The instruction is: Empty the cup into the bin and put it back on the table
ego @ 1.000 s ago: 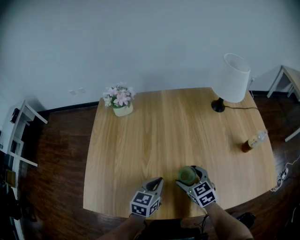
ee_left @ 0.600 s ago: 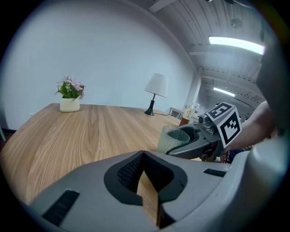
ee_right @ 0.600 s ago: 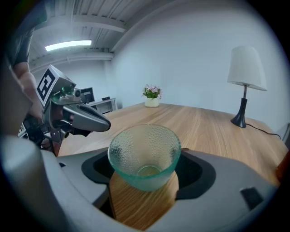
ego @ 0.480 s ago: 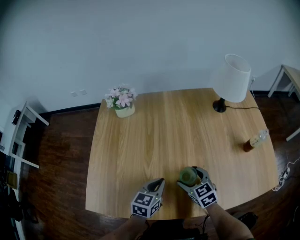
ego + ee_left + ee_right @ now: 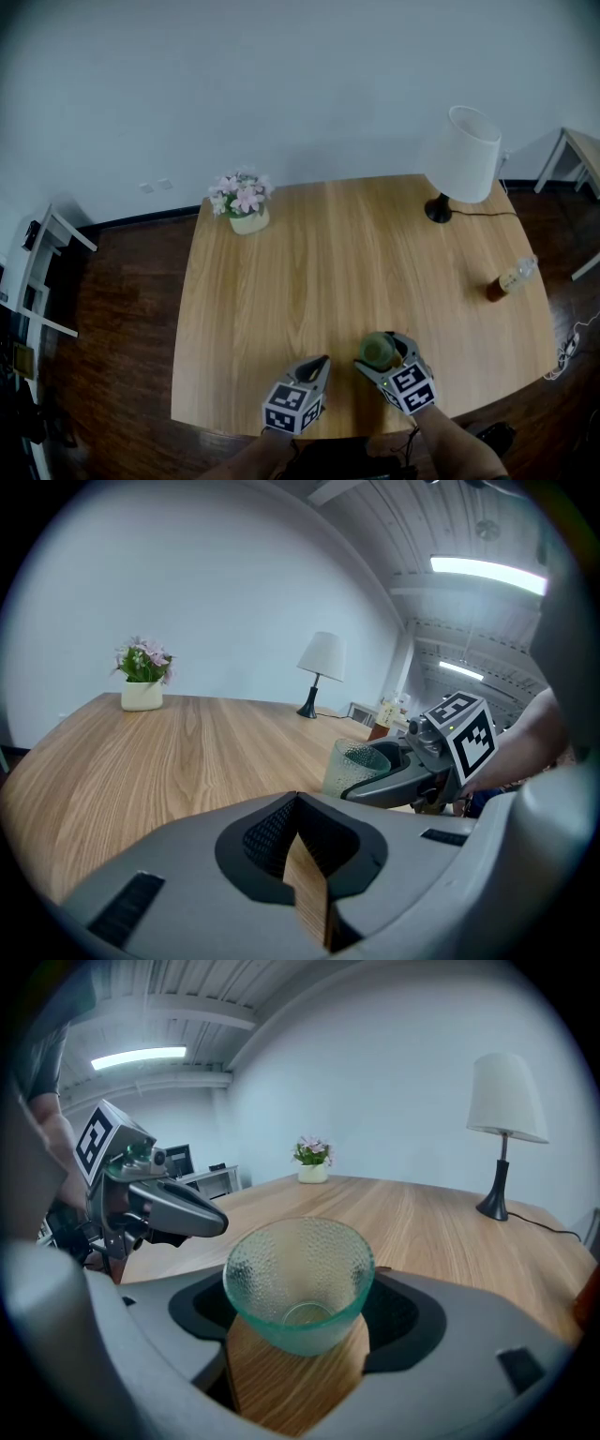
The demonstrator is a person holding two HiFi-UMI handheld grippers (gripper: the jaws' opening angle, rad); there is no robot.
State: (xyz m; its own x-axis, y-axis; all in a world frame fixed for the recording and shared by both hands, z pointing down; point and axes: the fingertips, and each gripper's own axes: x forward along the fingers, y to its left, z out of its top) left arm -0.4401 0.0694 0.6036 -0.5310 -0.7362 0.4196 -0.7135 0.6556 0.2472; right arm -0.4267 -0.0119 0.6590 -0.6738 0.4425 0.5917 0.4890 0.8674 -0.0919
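pale wood worktop [image 5: 328, 262], near edge: right tool [image 5: 382, 361] clamped on the seemingly empty cup [image 5: 298, 1279], left tool [image 5: 317, 366] closed on nothing; likely the put-back step, calling next for a gentle release.

Your cup [image 5: 298, 1279], pale green dimpled glass, stands upright and empty on the table [image 5: 328, 272], near its front edge.

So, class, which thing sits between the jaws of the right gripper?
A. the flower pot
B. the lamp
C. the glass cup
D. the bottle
C: the right gripper view shows the glass cup standing between the jaws of the right gripper, with a jaw against each of its sides.
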